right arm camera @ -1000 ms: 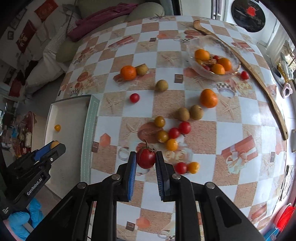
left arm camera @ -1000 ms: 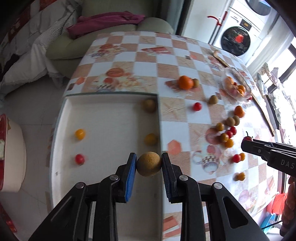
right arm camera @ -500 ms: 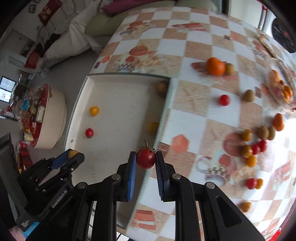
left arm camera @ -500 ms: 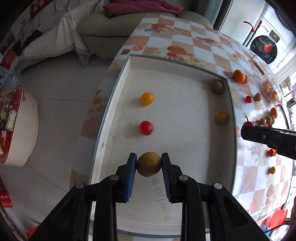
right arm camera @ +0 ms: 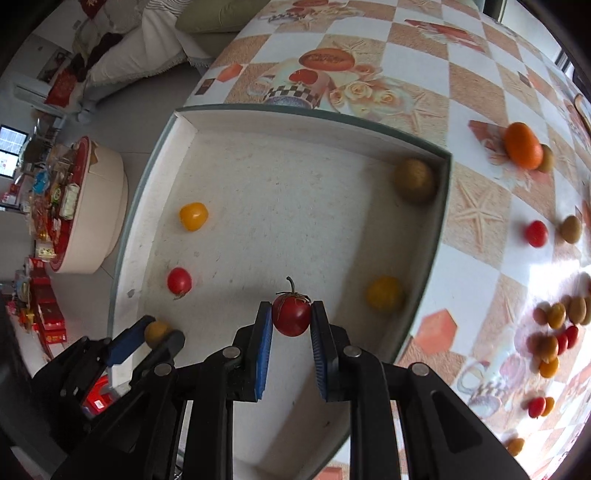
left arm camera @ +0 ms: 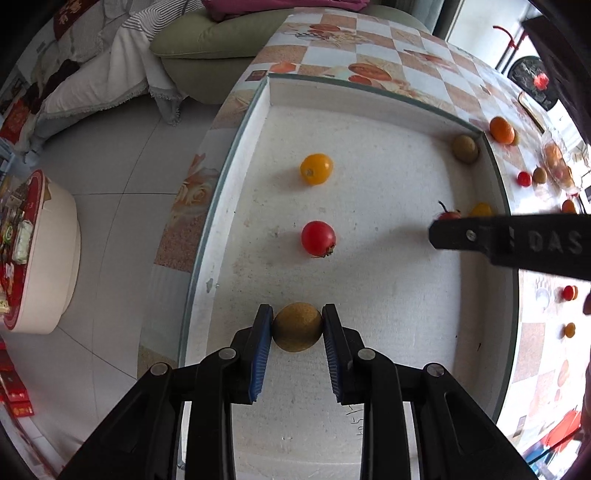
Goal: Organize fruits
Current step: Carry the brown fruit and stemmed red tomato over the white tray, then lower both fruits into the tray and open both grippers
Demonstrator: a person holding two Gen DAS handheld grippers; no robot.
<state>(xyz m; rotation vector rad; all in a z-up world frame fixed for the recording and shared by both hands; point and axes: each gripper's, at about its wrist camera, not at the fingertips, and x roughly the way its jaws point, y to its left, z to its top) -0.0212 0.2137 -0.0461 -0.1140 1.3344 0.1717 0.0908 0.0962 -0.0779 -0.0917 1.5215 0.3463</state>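
Observation:
My left gripper (left arm camera: pixel 297 328) is shut on a brown kiwi (left arm camera: pixel 297 326) above the near part of the white tray (left arm camera: pixel 236 177). My right gripper (right arm camera: pixel 291 319) is shut on a red tomato with a stem (right arm camera: pixel 291 314), held over the tray's (right arm camera: pixel 147 177) middle. The tray holds a yellow tomato (left arm camera: pixel 316 168), a red tomato (left arm camera: pixel 317 238), a kiwi (left arm camera: pixel 464 148) in the far right corner and another yellow fruit (right arm camera: pixel 384 294) by the right wall. The right gripper (left arm camera: pixel 439 232) reaches in from the right in the left wrist view; the left gripper (right arm camera: pixel 153 334) shows at lower left in the right wrist view.
The checkered tablecloth (right arm camera: pixel 476 266) right of the tray carries an orange (right arm camera: pixel 522 146), a red cherry tomato (right arm camera: pixel 536 233), a kiwi (right arm camera: pixel 570 229) and a cluster of small fruits (right arm camera: pixel 557 328). A sofa (left arm camera: pixel 207 33) and floor lie left, with a round stool (left arm camera: pixel 40 251).
Both grippers have moved left over the tray with their fruit. The right gripper has come from the tray's right rim to above its middle.

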